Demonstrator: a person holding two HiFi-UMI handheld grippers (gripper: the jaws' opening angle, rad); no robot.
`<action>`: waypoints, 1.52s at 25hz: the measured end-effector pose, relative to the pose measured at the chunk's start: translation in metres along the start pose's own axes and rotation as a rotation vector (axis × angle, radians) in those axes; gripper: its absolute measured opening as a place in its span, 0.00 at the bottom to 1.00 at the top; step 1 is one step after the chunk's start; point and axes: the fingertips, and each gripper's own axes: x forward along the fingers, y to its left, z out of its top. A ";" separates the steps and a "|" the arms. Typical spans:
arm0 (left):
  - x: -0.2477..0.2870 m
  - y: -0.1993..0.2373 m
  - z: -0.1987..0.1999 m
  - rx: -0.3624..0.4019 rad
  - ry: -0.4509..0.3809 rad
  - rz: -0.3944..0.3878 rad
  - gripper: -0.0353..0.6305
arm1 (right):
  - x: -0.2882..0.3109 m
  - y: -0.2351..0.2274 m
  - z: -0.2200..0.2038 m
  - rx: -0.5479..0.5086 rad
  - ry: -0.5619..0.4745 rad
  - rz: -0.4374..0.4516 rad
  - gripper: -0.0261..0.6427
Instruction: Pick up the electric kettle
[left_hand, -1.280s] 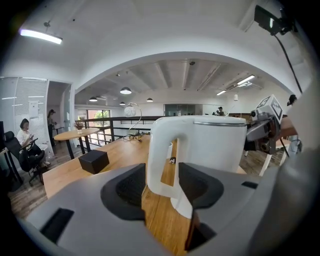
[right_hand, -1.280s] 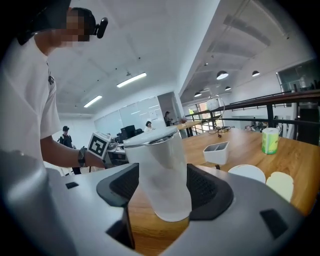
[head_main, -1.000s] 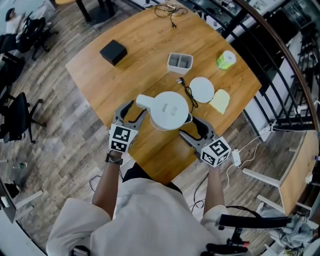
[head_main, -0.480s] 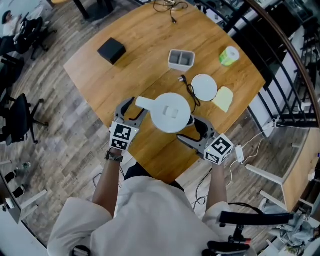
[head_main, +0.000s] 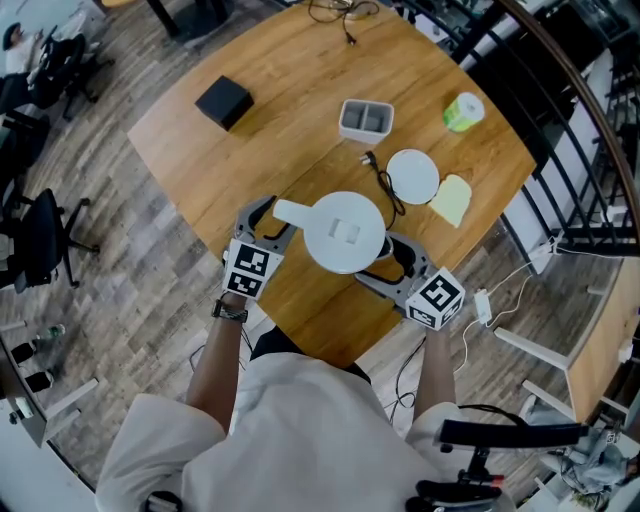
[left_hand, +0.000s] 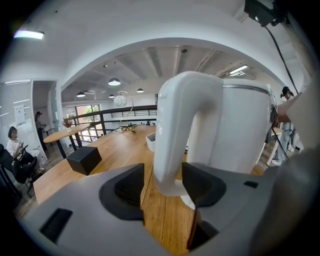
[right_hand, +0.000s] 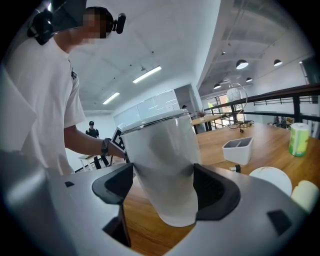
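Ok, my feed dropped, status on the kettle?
Left tool shut on kettle handle. Right tool shut on its body. Cord lies beyond, clear.

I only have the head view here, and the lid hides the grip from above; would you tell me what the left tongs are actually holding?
Observer: The left tongs have the handle of the kettle between their jaws, which sit close on either side of its lower end.
Operator: Thank you. And where do the right tongs grip?
Observer: The right tongs are shut on the kettle's round body, low down near its bottom, with one jaw on each side.
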 end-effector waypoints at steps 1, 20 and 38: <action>0.003 -0.001 -0.002 -0.001 0.012 -0.007 0.41 | 0.000 -0.001 0.000 0.000 -0.002 -0.003 0.57; 0.015 0.004 -0.004 -0.195 -0.062 0.039 0.26 | 0.002 -0.001 -0.001 0.045 -0.044 -0.057 0.58; 0.000 0.007 0.008 -0.253 -0.113 0.055 0.26 | -0.002 0.007 0.021 0.027 -0.090 -0.072 0.58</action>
